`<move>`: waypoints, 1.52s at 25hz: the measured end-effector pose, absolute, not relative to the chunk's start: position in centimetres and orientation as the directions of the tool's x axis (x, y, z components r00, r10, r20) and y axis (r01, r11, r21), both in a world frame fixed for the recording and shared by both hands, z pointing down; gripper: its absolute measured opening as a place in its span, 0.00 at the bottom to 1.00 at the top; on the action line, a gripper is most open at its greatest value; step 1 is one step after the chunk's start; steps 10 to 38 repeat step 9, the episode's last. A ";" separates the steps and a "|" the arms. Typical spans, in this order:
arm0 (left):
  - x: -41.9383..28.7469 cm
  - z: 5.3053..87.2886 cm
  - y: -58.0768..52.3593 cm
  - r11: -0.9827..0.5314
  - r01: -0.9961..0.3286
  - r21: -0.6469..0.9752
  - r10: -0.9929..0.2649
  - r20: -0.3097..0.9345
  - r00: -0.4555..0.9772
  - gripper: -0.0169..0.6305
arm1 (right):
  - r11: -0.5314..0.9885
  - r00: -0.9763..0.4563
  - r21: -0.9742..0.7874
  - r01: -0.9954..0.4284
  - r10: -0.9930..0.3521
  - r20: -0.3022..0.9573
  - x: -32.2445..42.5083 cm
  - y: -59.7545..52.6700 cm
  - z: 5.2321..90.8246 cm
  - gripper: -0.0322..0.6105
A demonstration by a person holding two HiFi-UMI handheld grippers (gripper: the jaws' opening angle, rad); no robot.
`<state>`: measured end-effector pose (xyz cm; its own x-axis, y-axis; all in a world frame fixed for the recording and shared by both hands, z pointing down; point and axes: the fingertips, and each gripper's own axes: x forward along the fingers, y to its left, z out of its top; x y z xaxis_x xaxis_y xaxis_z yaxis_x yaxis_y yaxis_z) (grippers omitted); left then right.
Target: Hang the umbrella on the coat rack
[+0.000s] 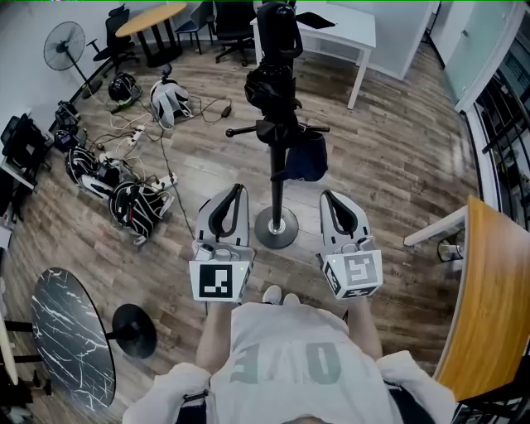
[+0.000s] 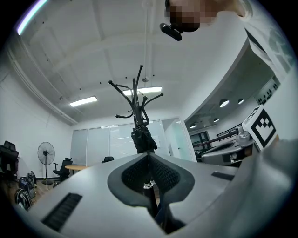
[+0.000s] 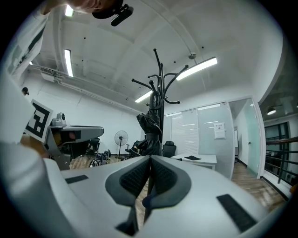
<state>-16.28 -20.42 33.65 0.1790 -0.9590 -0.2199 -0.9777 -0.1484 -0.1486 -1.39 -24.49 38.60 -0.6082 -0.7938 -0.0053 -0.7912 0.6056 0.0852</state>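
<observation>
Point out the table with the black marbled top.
The round table at the head view's lower left; the desk is white, the right-hand table and far round table wood.

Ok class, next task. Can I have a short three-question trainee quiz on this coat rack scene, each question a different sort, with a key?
1. True or false: the left hand-held gripper is shut and empty.
2. Where does the umbrella hang? A) on the coat rack B) on the fan C) on the round table
3. In the head view, what stands on the floor between the left and the right hand-held gripper?
Key: 1 true; 2 A; 3 the coat rack's round base.
</observation>
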 end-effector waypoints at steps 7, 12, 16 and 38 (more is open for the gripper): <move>-17.0 34.2 -20.6 -0.133 -0.978 -0.157 -0.965 -0.206 0.165 0.08 | 0.590 -0.594 0.103 -0.801 -0.805 -0.005 -1.2 -25.0 38.4 0.10; -17.2 34.0 -20.7 -0.130 -0.980 -0.153 -0.961 -0.222 0.162 0.08 | 0.583 -0.587 0.105 -0.805 -0.810 -0.004 -1.1 -25.1 38.4 0.10; -17.2 34.0 -20.7 -0.130 -0.980 -0.153 -0.961 -0.222 0.162 0.08 | 0.583 -0.587 0.105 -0.805 -0.810 -0.004 -1.1 -25.1 38.4 0.10; -17.2 34.0 -20.7 -0.130 -0.980 -0.153 -0.961 -0.222 0.162 0.08 | 0.583 -0.587 0.105 -0.805 -0.810 -0.004 -1.1 -25.1 38.4 0.10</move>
